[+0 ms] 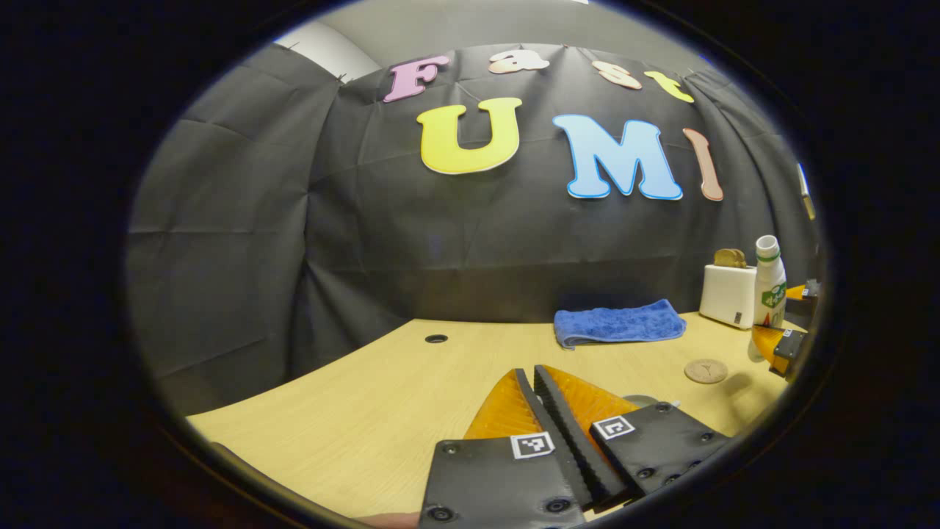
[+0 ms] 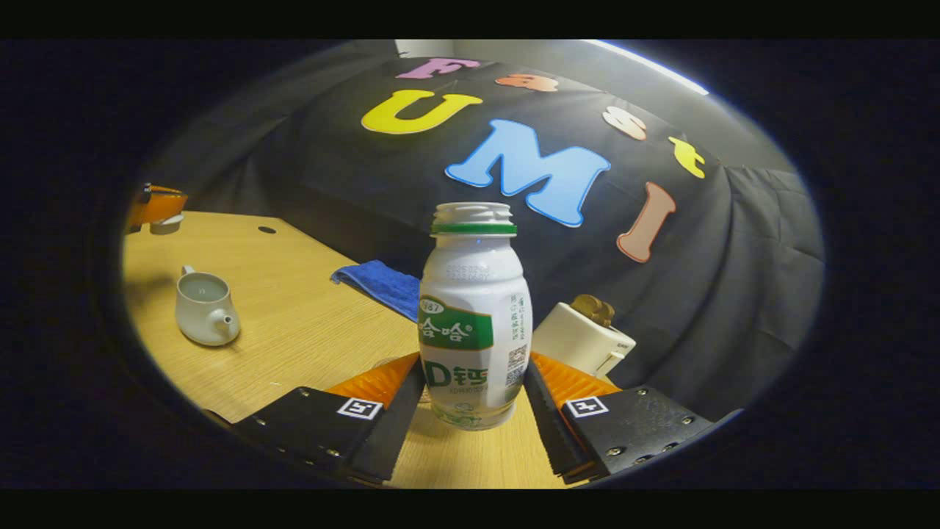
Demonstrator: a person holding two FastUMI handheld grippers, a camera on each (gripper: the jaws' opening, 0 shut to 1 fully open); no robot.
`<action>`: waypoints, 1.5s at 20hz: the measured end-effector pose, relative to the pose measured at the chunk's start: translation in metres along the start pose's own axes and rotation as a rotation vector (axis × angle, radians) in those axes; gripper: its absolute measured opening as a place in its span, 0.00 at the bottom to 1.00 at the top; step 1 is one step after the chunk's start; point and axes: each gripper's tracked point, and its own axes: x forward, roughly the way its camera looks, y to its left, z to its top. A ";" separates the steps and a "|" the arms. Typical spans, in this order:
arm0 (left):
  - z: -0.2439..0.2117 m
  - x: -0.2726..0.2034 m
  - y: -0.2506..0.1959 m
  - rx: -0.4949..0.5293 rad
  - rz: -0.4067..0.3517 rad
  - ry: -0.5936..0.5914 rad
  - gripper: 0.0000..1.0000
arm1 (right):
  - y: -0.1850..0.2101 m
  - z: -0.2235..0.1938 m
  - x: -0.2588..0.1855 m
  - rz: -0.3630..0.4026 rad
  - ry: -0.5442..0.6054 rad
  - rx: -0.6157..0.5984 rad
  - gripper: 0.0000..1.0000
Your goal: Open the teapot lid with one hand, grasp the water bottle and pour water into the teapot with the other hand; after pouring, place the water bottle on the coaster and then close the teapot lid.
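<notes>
A white capless water bottle (image 2: 474, 316) with a green label stands upright between the fingers of my right gripper (image 2: 474, 360), which is shut on its lower body. I cannot tell if it rests on the table. The pale teapot (image 2: 205, 308) sits open on the table to the left. Far left, my left gripper (image 2: 158, 206) holds the teapot lid (image 2: 167, 224) up in the air. In the left gripper view my left gripper (image 1: 530, 371) has its fingers together, and a grey edge of the lid (image 1: 650, 400) peeks out below. A round coaster (image 1: 706, 370) lies beside the bottle (image 1: 769, 286).
A folded blue towel (image 1: 620, 323) lies at the back of the wooden table (image 1: 352, 411). A white toaster (image 1: 728, 294) with bread in it stands behind the bottle. A cable hole (image 1: 436, 339) is in the tabletop near the wall.
</notes>
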 end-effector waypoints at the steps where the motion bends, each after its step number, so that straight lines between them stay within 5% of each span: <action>1: -0.001 0.001 0.000 -0.001 0.000 0.001 0.07 | 0.002 0.003 0.001 0.001 -0.005 -0.038 0.76; 15: -0.009 0.006 0.009 -0.017 0.004 0.014 0.07 | 0.044 0.040 0.011 0.007 -0.136 -0.496 0.76; 16: -0.010 0.005 0.010 -0.016 0.006 0.015 1.00 | 0.048 0.041 0.012 0.014 -0.141 -0.519 0.76; 17: -0.010 0.006 0.011 -0.015 0.007 0.016 0.07 | 0.053 0.041 0.012 0.020 -0.145 -0.535 0.76; 20: -0.012 0.006 0.013 -0.014 0.010 0.017 0.07 | 0.060 0.043 0.013 0.020 -0.153 -0.603 0.76; 21: -0.012 0.007 0.014 -0.013 0.012 0.018 0.27 | 0.061 0.043 0.014 0.017 -0.157 -0.628 0.76; 22: -0.013 0.006 0.015 -0.013 0.013 0.019 0.07 | 0.062 0.042 0.013 0.014 -0.160 -0.652 0.76; 30: -0.017 0.008 0.017 -0.013 0.015 0.028 0.07 | 0.073 0.037 0.019 0.016 -0.156 -0.814 0.76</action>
